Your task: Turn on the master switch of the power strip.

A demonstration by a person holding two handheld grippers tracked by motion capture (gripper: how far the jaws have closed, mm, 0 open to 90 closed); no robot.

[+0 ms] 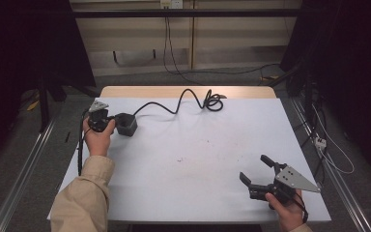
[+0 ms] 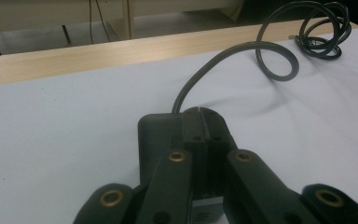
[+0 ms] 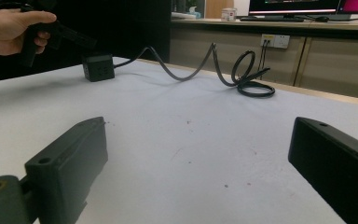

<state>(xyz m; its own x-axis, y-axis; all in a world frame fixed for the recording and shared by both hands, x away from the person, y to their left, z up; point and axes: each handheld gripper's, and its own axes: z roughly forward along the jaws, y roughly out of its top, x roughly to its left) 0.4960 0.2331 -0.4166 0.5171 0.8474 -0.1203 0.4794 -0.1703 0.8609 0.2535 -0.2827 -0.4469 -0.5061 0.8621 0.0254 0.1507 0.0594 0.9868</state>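
High view: my left gripper (image 1: 112,123), jaws pressed together, touches the rigid cube socket (image 1: 126,123) at the table's (image 1: 183,193) far-left; I'd grip its flat sides, since its stiff cable (image 1: 183,99) drags; right gripper (image 1: 257,170) gapes, empty.

Left hand-held gripper (image 1: 110,122) jaws pressed together; right hand-held gripper (image 1: 255,169) spread wide.

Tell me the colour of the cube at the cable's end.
Black; the power cube shows best in the right gripper view.
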